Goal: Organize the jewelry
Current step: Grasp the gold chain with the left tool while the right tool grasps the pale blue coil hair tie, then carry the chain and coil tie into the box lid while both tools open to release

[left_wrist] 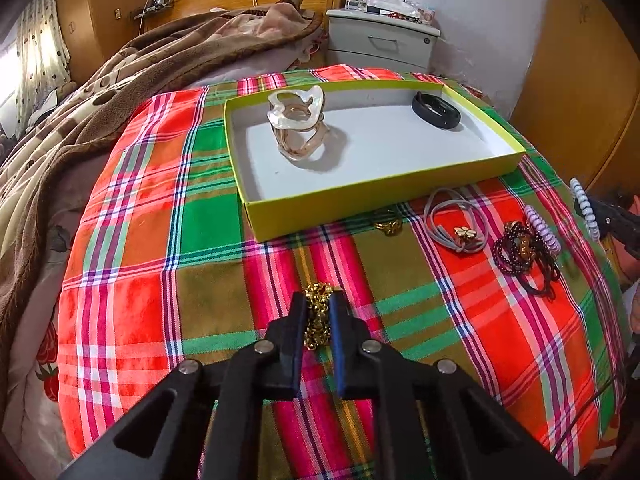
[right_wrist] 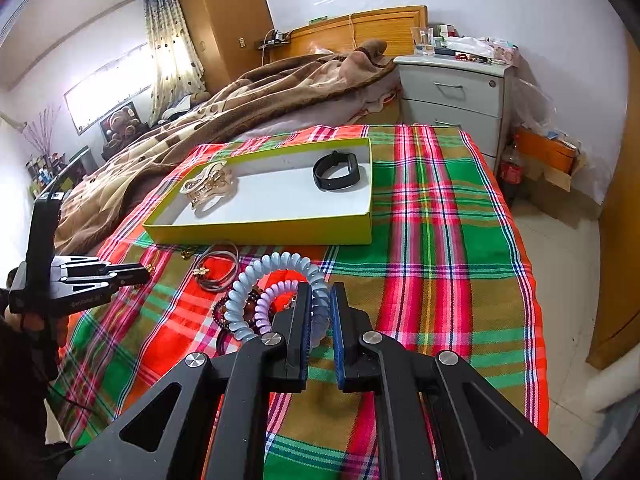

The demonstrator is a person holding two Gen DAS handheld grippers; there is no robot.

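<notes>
My left gripper (left_wrist: pixel 319 300) is shut on a gold chain (left_wrist: pixel 318 320) that lies bunched on the plaid cloth. My right gripper (right_wrist: pixel 322 292) is shut on a pale blue spiral hair tie (right_wrist: pixel 248 276), held just above a lilac spiral tie (right_wrist: pixel 266 304) and dark bead bracelets (left_wrist: pixel 516 248). A grey hair tie with a flower (left_wrist: pixel 460 220) and a small gold piece (left_wrist: pixel 388 224) lie in front of the yellow-green box (left_wrist: pixel 360 200). Inside the box are a pearly claw clip (left_wrist: pixel 298 128) and a black band (left_wrist: pixel 436 110).
The plaid cloth (left_wrist: pixel 160 240) covers the foot of a bed with a brown blanket (left_wrist: pixel 120 80) behind. A grey nightstand (right_wrist: pixel 452 92) stands at the back right. Tiled floor (right_wrist: pixel 560 280) drops away past the cloth's right edge.
</notes>
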